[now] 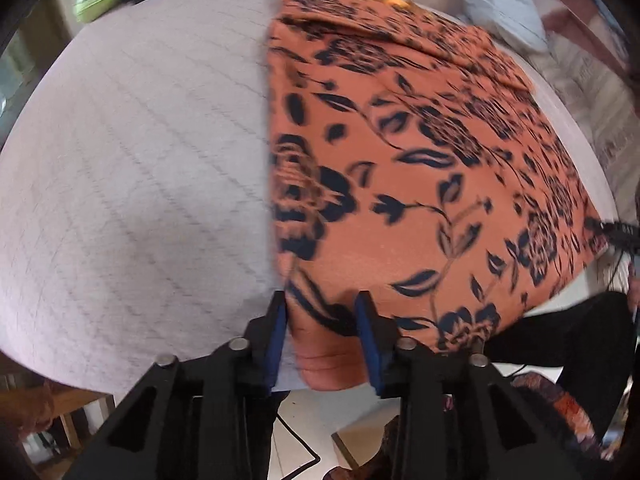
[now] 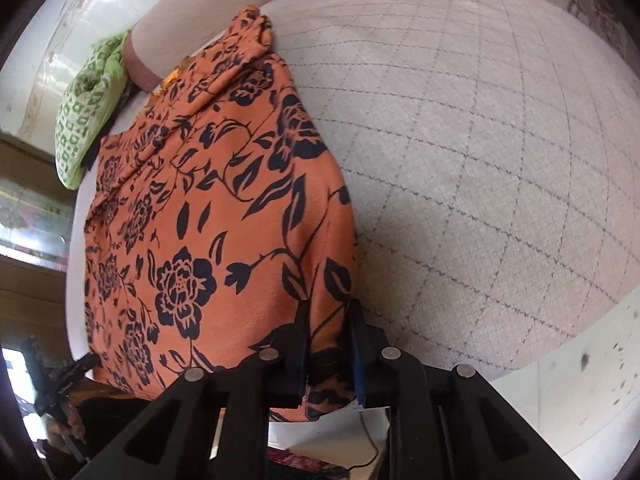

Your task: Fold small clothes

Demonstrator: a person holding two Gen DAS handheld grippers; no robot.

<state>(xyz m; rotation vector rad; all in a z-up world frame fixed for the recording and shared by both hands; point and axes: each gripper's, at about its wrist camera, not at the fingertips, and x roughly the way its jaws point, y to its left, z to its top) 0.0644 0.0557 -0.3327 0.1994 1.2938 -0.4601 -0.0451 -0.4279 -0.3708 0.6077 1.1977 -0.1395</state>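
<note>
Left gripper [image 1: 322, 312] is down at the near edge, jaws narrowed on a bunched corner of the orange floral garment [image 1: 420, 168]. Right gripper [image 2: 328, 320] pinches the other near corner, blue pads tight on the fabric. The garment lies flat on the quilted grey surface [image 1: 132, 168], long axis running away from both grippers. Bare quilt spreads wide on either side. A green patterned cloth [image 2: 84, 120] sits at the far edge.
</note>
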